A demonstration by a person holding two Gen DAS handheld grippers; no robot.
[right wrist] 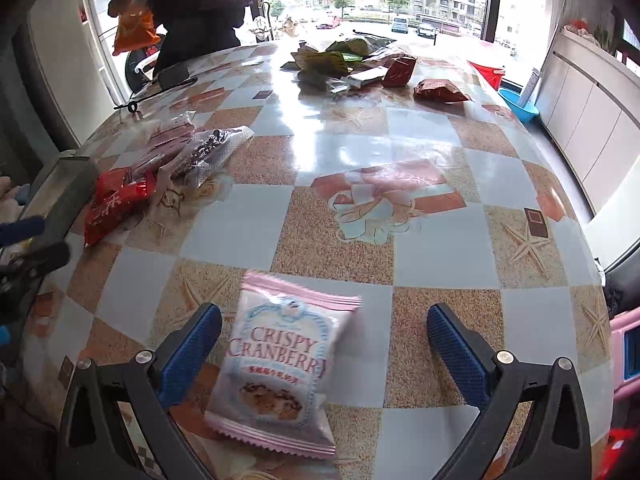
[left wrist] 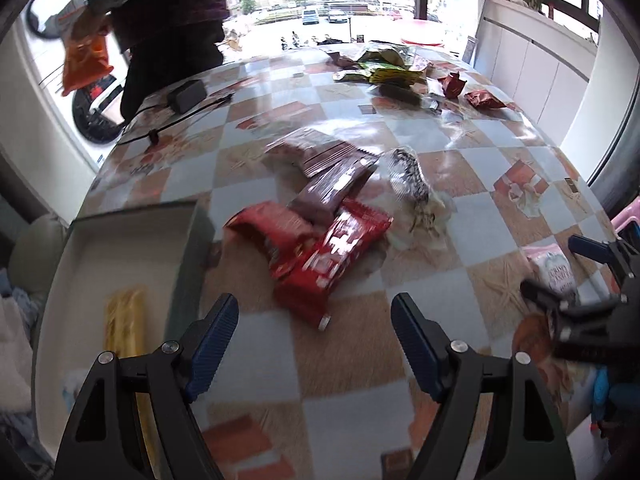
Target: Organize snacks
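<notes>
Seemingly between picks, the left gripper (left wrist: pixel 314 340) stands released over the checked table (left wrist: pixel 460 184) in the left wrist view, nothing between its blue pads. Just ahead of it, slightly right of centre, lies a red wrapper (left wrist: pixel 340 256), its long axis running from near-left to far-right, one end nearly reaching the gap between the fingers. A second red wrapper (left wrist: pixel 272 232) and brown bars (left wrist: pixel 332 184) overlap it farther off, with a clear packet of dark pieces (left wrist: pixel 412 184) to their right. At near left sits an open box (left wrist: pixel 120 240) holding a yellow bar (left wrist: pixel 124 328). The right gripper (left wrist: pixel 560 276) shows at the far right edge with a pink packet (left wrist: pixel 550 270) between its fingers.

Turning to the right wrist view, the right gripper (right wrist: pixel 324 344) is spread wide, and the pink cranberry packet sits between its fingers, closer to the left pad, long axis pointing away from the camera. Whether either pad touches it is unclear. The red wrappers (right wrist: pixel 116 200) lie well to the far left, so I judge the left gripper nearer to them, and the right one placed for the pink packet.
</notes>
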